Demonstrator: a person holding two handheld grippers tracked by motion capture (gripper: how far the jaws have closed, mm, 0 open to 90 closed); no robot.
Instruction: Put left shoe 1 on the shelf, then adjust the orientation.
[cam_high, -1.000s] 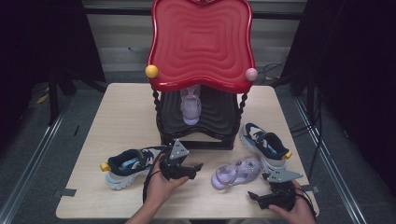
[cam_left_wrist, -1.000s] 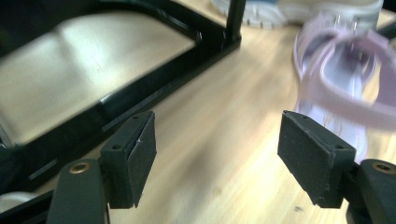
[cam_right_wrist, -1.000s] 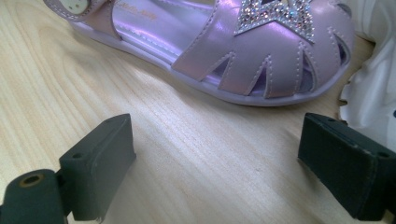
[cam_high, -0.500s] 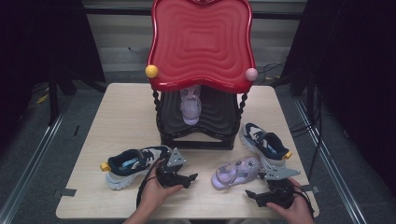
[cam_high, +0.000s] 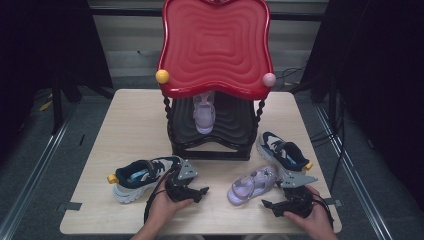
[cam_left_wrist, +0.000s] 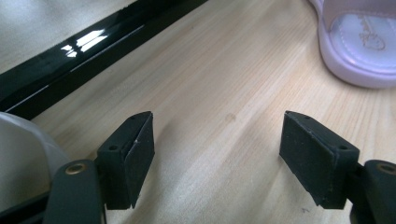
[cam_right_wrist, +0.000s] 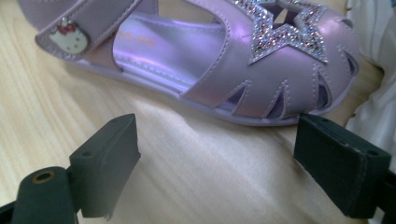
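Centrally, purple sandal (cam_high: 252, 183) lay on the table (cam_high: 130, 120) between both tools, right gripper (cam_right_wrist: 212, 163) released just before its toe, left gripper (cam_left_wrist: 217, 154) released over bare wood, near navy sneaker (cam_high: 140, 176).

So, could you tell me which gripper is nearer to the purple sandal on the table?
Right. The right gripper sits just beside the purple sandal, jaws open toward it; the left gripper lies farther off to its left.

two lilac sandals (cam_high: 253, 182), two sneakers (cam_high: 142, 176), apparently
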